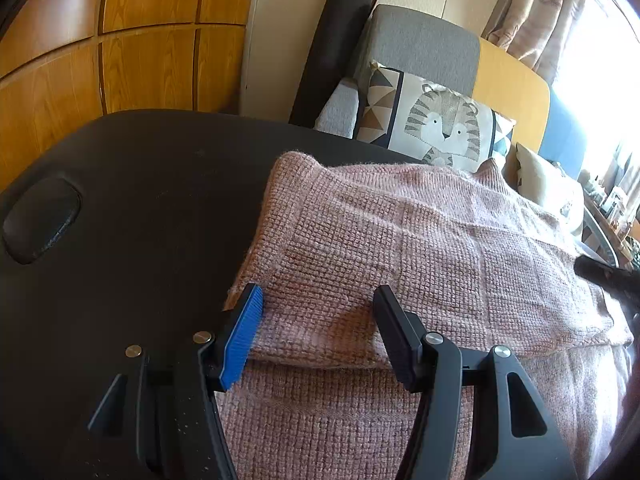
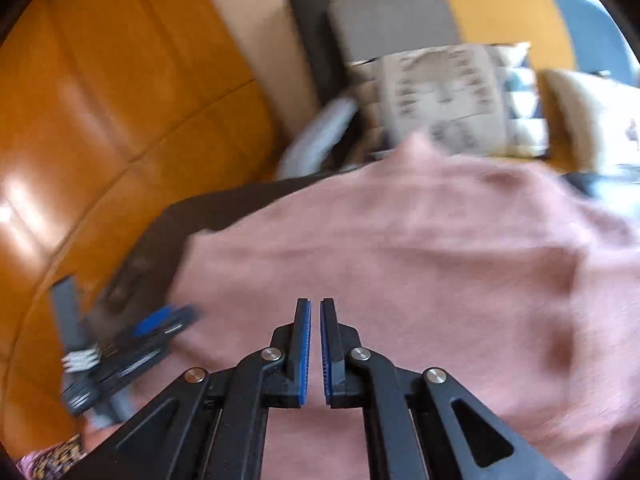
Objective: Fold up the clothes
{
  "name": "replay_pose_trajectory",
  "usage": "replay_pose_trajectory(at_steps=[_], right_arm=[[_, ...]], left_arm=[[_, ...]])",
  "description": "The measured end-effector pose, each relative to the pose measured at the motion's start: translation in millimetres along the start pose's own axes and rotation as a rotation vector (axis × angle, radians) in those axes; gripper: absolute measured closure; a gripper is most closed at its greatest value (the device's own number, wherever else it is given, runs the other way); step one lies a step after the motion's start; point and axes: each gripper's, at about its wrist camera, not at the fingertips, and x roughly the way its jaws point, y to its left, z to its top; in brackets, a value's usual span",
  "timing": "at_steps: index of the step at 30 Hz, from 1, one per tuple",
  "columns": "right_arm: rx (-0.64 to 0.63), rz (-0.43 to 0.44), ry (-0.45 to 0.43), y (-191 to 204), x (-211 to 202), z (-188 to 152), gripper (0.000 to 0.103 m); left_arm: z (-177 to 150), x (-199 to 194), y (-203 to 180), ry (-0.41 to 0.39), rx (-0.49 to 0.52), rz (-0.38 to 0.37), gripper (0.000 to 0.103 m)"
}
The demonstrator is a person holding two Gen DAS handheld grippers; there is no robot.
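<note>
While its jaws stand apart over a folded edge of the pink knit sweater [image 1: 420,248], pads clear of the wool and gripping nothing, the left gripper [image 1: 318,300] sits at the bottom centre of its own view. In the blurred right-wrist view, the right gripper [image 2: 315,308] fills the lower centre, jaws nearly together with nothing between them. The sweater spreads across the middle and right of both views on a dark padded table [image 1: 140,200]. A tiger-print cushion [image 1: 440,124] leans beyond it, with wooden cabinet doors [image 1: 120,40] at upper left.
</note>
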Motion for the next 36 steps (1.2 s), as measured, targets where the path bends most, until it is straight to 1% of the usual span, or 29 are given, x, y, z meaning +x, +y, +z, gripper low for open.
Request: replay_pose_trajectory(at_steps=[3, 6, 7, 10, 12, 14, 15, 16, 17, 18, 20, 22, 23, 24, 25, 26, 28, 29, 30, 33, 35, 36], right_arm=[[0.021, -0.102, 0.003, -34, 4, 13, 0.099], [-0.014, -0.188, 0.046, -58, 10, 18, 0.1], [-0.028, -0.209, 0.053, -65, 11, 18, 0.103], [-0.05, -0.251, 0.021, -78, 5, 17, 0.103], [-0.027, -0.253, 0.009, -83, 3, 17, 0.103], [-0.02, -0.28, 0.002, -79, -5, 17, 0.103], [-0.016, -0.281, -0.015, -76, -12, 16, 0.1], [-0.007, -0.255, -0.037, -74, -18, 14, 0.099], [0.002, -0.21, -0.055, -72, -26, 11, 0.098], [0.003, -0.178, -0.057, -70, -32, 7, 0.094], [-0.014, -0.18, -0.018, -68, -35, -4, 0.094], [-0.013, -0.211, 0.022, -76, -33, -15, 0.094], [-0.007, -0.221, 0.025, -83, -34, -20, 0.096], [0.012, -0.226, 0.005, -88, -41, -21, 0.096], [0.038, -0.243, -0.014, -92, -50, -22, 0.093], [0.057, -0.237, -0.036, -91, -61, -25, 0.093], [0.07, -0.192, -0.072, -87, -83, -36, 0.086], [0.055, -0.187, -0.068, -83, -89, -41, 0.085], [0.032, -0.194, -0.058, -79, -93, -48, 0.085], [-0.081, -0.272, -0.008, -68, -97, -76, 0.085], [-0.135, -0.334, 0.018, -72, -94, -92, 0.085], [-0.136, -0.339, 0.017, -76, -96, -97, 0.083]], left_arm=[[0, 0, 0, -0.004, -0.002, -0.001, 0.042], [0, 0, 0, -0.007, -0.001, 0.0, 0.042], [-1, -1, 0, -0.008, 0.0, 0.0, 0.042], [-1, -1, 1, -0.011, 0.002, 0.002, 0.042], [-2, -2, 1, -0.011, 0.003, 0.002, 0.042], [-2, -2, 2, -0.012, 0.003, 0.002, 0.042], [-2, -2, 2, -0.012, 0.003, 0.003, 0.042], [-2, -2, 2, -0.012, 0.003, 0.002, 0.042], [-2, -2, 2, -0.012, 0.003, 0.002, 0.042], [-1, 0, 2, -0.012, 0.003, 0.001, 0.042], [-1, -1, 2, -0.012, 0.003, 0.001, 0.042], [-1, -1, 2, -0.01, 0.003, 0.001, 0.042], [-1, -1, 2, -0.01, 0.003, 0.0, 0.042], [-1, -1, 2, -0.009, 0.003, 0.0, 0.042], [-1, -1, 2, -0.01, 0.004, 0.001, 0.042], [-1, -1, 1, -0.01, 0.005, 0.002, 0.042], [-1, -2, 0, -0.009, 0.009, 0.007, 0.042], [-1, -2, 0, -0.008, 0.009, 0.007, 0.042], [-1, -2, 1, -0.007, 0.008, 0.006, 0.042], [-1, -4, 1, 0.0, 0.009, 0.007, 0.042], [-2, -6, 0, 0.005, 0.012, 0.014, 0.042], [-3, -8, 0, 0.01, 0.014, 0.02, 0.042]])
